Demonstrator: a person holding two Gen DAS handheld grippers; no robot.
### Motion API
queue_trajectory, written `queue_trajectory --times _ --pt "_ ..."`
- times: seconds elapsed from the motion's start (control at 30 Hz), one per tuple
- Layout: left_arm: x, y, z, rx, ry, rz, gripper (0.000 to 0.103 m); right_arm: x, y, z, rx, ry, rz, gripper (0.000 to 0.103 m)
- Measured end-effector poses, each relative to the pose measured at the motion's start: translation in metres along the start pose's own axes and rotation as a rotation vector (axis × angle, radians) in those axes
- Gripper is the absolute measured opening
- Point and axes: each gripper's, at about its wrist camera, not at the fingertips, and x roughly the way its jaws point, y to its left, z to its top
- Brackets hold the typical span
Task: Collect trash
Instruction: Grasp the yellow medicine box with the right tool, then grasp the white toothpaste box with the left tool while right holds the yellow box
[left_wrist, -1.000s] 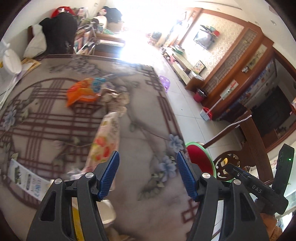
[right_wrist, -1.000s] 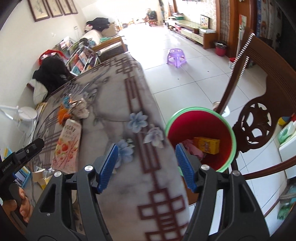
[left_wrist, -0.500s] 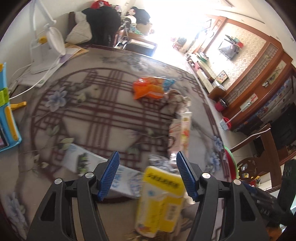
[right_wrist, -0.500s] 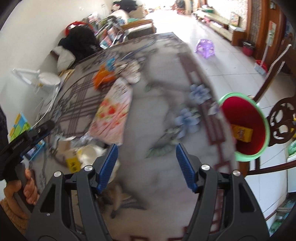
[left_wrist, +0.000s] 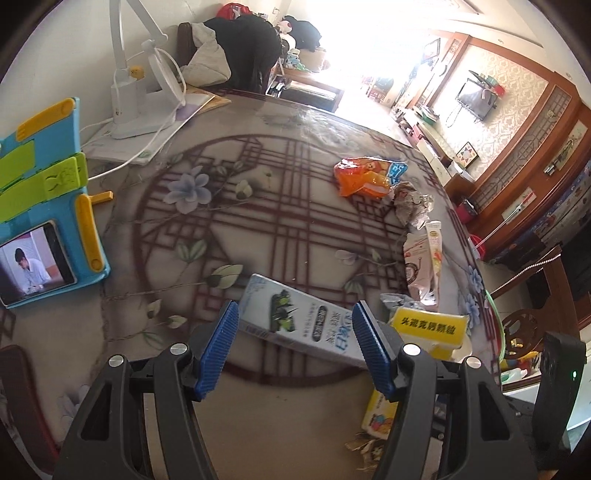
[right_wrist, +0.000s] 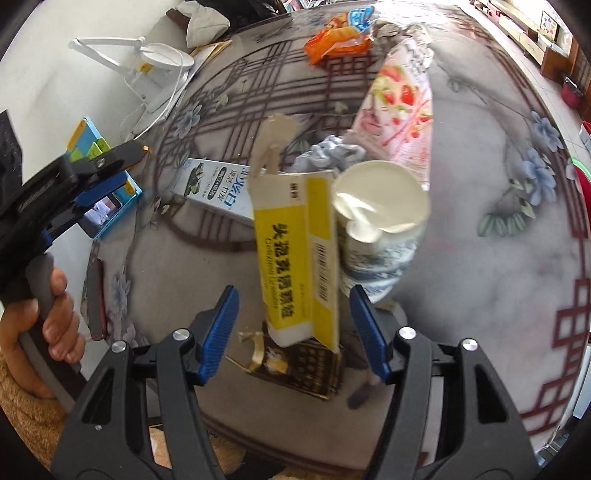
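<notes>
Left tongs (left_wrist: 293, 347) spread, empty, toothpaste box (left_wrist: 295, 321) beyond tips. Right tongs (right_wrist: 293, 328) spread over yellow medicine box (right_wrist: 295, 254); paper cup (right_wrist: 380, 214) crowds its right; desk (right_wrist: 480, 240) right bare.

- You had a yellow medicine box (right_wrist: 295, 254) with its end flap open, propped at a slant against the paper cup (right_wrist: 380, 218).
- The white paper cup stood just right of that box, its rim dented.
- A white toothpaste box (left_wrist: 295, 321) lay flat, just left of the yellow box.
- A strawberry snack bag (right_wrist: 399, 110) lay beyond the cup.
- An orange wrapper (left_wrist: 365, 177) lay farther beyond the cup, crumpled paper (left_wrist: 410, 206) beside it.
</notes>
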Motion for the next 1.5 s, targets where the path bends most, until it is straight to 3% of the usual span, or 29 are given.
queue_trajectory --times 0.2,0.23,0.27,0.3,0.47,0.53,0.63,0.87,1.07,1.2,1.33,1.5 --pt "0.003 0.004 0.0 0.114 0.02 -0.002 0.063 0.019 0.003 0.011 0.027 0.006 -0.039 0.061" --pt "0.005 0.001 0.0 0.16 0.026 -0.006 0.065 0.02 0.003 0.011 0.018 0.005 -0.046 0.055" --pt "0.008 -0.002 0.001 0.216 0.032 -0.012 0.066 0.02 0.007 0.01 -0.006 0.006 -0.054 0.04" --pt "0.011 -0.006 0.001 0.271 0.036 -0.014 0.066 0.019 0.008 0.01 -0.015 0.005 -0.052 0.039" --pt "0.031 -0.04 -0.003 0.762 0.09 -0.029 0.068 0.003 0.006 0.003 -0.008 -0.037 -0.018 0.036" --pt "0.043 -0.051 -0.009 0.945 0.153 -0.056 0.073 -0.004 0.003 0.0 0.011 -0.051 -0.005 0.036" --pt "0.061 -0.059 -0.008 1.082 0.217 -0.073 0.073 -0.012 -0.005 -0.003 0.055 -0.062 0.02 0.036" --pt "0.101 -0.072 0.001 1.098 0.368 -0.165 0.076 -0.021 -0.017 -0.011 0.128 -0.08 0.04 0.036" --pt "0.111 -0.078 -0.017 1.118 0.392 -0.173 0.076 -0.024 -0.014 -0.012 0.122 -0.087 0.045 0.038" --pt "0.109 -0.076 -0.018 1.022 0.372 -0.152 0.072 -0.024 -0.008 -0.01 0.102 -0.09 0.049 0.038" --pt "0.093 -0.073 -0.024 0.883 0.351 -0.182 0.059 -0.023 -0.004 -0.006 0.086 -0.094 0.057 0.038" --pt "0.075 -0.058 -0.035 0.624 0.313 -0.206 0.051 -0.021 0.0 -0.003 0.064 -0.095 0.062 0.038"
